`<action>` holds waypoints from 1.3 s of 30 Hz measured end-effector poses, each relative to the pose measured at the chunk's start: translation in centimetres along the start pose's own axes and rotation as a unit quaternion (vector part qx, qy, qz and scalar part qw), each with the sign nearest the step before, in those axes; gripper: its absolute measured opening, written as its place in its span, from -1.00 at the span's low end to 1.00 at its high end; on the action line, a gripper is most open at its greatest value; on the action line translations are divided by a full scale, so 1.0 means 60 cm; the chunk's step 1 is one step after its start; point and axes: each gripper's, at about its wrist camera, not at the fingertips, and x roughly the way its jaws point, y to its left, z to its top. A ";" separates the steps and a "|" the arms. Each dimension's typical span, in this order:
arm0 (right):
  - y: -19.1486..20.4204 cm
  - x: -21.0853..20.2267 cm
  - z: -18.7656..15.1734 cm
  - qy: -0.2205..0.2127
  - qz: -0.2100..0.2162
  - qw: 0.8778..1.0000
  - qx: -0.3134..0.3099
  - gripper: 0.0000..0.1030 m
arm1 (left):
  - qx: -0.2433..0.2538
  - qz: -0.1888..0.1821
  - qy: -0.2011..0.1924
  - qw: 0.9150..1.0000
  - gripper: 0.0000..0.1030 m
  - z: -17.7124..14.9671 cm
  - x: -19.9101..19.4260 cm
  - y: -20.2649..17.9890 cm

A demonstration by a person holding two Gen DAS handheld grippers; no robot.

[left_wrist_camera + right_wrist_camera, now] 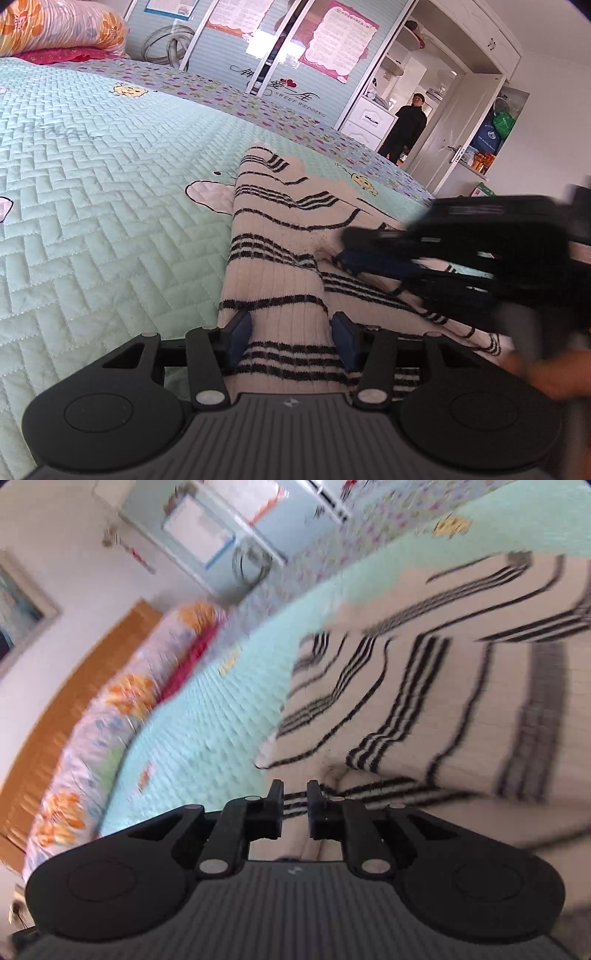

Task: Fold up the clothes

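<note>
A cream sweater with black stripes [280, 258] lies on the mint quilted bed [110, 184]. My left gripper [291, 332] stands open low over a folded part of it, and the knit runs between and under the blue pads [238, 332]. My right gripper [341, 247] comes in from the right, blurred, with its tips at a pucker in the knit. In the right wrist view the sweater [424, 701] fills the right half. There my right gripper [295, 794] has narrow jaws with striped fabric pinched in the gap.
Floral pillows [59, 29] are stacked at the head of the bed. A sliding wardrobe [258, 55] stands beyond the bed's far edge. A person in dark clothes [406, 129] stands in the open doorway. A hand [546, 373] holds the right gripper at lower right.
</note>
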 end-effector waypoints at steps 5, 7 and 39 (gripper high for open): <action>-0.020 -0.177 -0.099 -0.048 -0.031 0.998 0.028 -0.56 | 0.066 0.052 -0.012 0.996 -0.18 0.002 -0.045 -0.054; -0.034 -0.238 -0.143 -0.056 -0.042 0.997 0.041 -0.56 | 0.073 0.040 -0.013 0.996 -0.19 0.002 -0.082 -0.074; 0.003 -0.302 -0.308 0.046 -0.116 0.985 -0.119 0.14 | 0.177 0.124 0.074 0.974 -0.12 -0.093 -0.079 -0.143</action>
